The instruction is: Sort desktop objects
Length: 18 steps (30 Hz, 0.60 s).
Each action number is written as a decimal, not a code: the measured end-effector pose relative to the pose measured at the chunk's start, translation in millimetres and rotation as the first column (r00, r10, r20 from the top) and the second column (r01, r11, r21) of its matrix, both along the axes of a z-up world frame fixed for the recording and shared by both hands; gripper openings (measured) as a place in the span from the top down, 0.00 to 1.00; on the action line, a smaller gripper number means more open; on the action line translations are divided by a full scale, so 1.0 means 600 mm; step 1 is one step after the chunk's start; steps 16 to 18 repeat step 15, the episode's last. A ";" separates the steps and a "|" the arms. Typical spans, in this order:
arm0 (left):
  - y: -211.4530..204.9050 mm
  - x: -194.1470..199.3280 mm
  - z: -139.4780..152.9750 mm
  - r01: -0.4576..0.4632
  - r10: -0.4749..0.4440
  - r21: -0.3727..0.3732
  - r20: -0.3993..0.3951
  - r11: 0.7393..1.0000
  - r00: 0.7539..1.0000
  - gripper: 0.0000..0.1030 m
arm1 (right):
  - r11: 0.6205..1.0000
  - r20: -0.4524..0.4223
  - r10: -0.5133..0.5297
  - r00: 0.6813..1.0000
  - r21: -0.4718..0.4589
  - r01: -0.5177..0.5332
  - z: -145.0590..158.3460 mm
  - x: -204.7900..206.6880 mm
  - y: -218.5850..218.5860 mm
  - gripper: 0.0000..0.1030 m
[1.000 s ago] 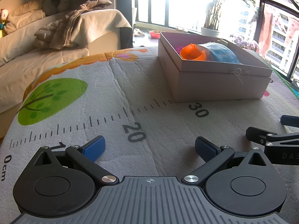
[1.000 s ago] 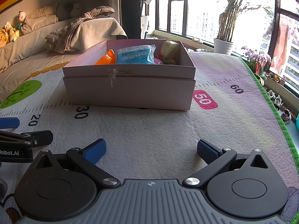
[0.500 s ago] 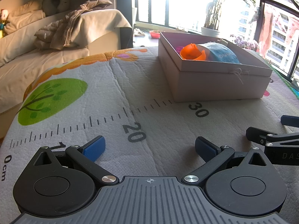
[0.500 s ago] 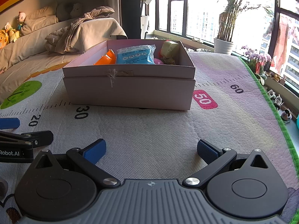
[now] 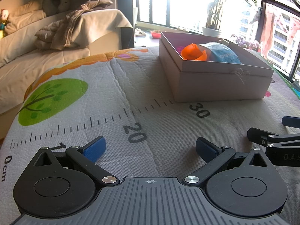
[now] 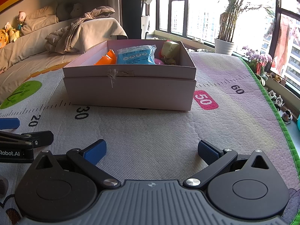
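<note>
A pale pink box [image 6: 131, 95] stands on the ruler-print mat [image 6: 150, 131]; it also shows in the left wrist view [image 5: 221, 88]. Inside lie an orange toy [image 6: 106, 59], a blue packet [image 6: 136, 56], a green toy [image 6: 170, 49] and a pink object [image 6: 159, 61]. The orange toy [image 5: 194, 52] and the blue packet [image 5: 223, 53] show in the left wrist view too. My left gripper [image 5: 150, 148] is open and empty, low over the mat near the 20 mark. My right gripper [image 6: 151, 150] is open and empty, in front of the box.
A sofa with a blanket [image 6: 80, 31] stands behind the mat on the left. Windows and a potted plant [image 6: 225, 45] are at the back right. The mat's green edge [image 6: 277, 116] runs along the right, with small items on the floor beyond it.
</note>
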<state>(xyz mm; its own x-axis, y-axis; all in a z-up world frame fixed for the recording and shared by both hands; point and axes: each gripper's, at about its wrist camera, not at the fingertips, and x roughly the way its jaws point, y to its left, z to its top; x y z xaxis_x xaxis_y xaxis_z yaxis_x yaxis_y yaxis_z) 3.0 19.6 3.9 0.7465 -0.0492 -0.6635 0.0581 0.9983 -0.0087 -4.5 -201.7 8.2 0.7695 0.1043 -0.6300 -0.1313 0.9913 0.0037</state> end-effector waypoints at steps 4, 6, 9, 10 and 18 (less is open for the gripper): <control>0.001 0.000 0.001 -0.001 0.001 -0.002 0.000 1.000 1.000 0.00 | 1.000 0.000 0.000 1.000 0.000 0.000 0.000 0.000 -0.001 0.00; 0.001 0.000 0.001 0.000 0.000 -0.001 -0.002 1.000 1.000 0.00 | 1.000 0.000 0.000 1.000 0.000 0.000 0.001 0.000 -0.001 0.00; 0.000 -0.001 0.001 0.000 0.000 0.005 -0.004 1.000 1.000 0.00 | 1.000 0.000 0.000 1.000 0.000 0.000 0.000 0.000 -0.001 0.00; -0.001 -0.001 0.001 -0.001 0.001 0.007 -0.005 1.000 1.000 0.00 | 1.000 0.000 0.000 1.000 -0.001 0.000 0.000 0.000 0.000 0.00; -0.001 -0.002 0.001 0.002 -0.002 0.009 -0.004 1.000 1.000 0.00 | 1.000 0.000 0.000 1.000 0.000 0.000 0.000 0.000 -0.001 0.00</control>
